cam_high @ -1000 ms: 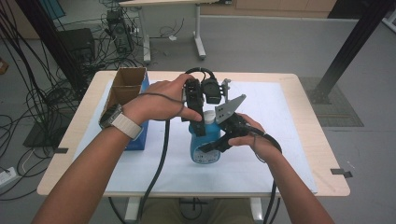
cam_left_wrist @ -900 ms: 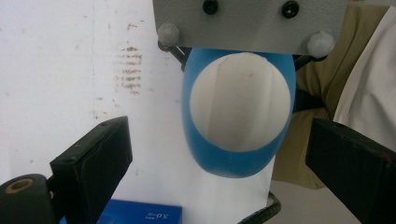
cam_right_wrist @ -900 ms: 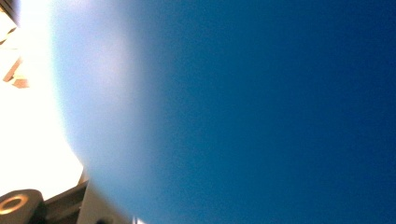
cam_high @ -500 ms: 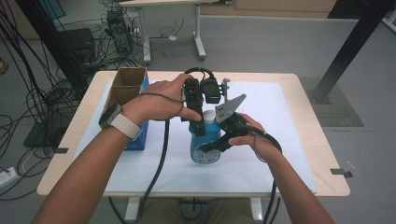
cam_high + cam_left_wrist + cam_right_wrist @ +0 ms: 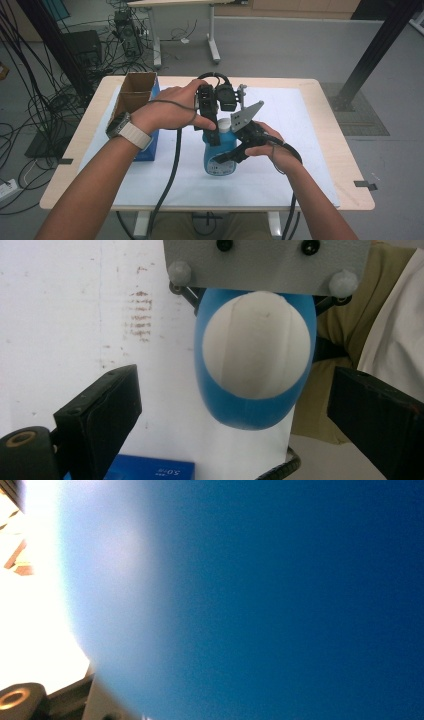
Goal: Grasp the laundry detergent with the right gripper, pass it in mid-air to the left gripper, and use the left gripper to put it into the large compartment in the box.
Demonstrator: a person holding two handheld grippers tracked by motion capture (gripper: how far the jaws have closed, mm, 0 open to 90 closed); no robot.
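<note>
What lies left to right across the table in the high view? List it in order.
Cardboard box → left hand → left gripper → blue bottle → right hand, whose gripper holds the bottle.

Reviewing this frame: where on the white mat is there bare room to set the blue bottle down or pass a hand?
The white mat is bare right of the blue bottle, out to its right and far edges, and along the near edge in front of the bottle. It is crowded at the middle, where both grippers meet over the bottle, and at the left, where the open cardboard box stands.
</note>
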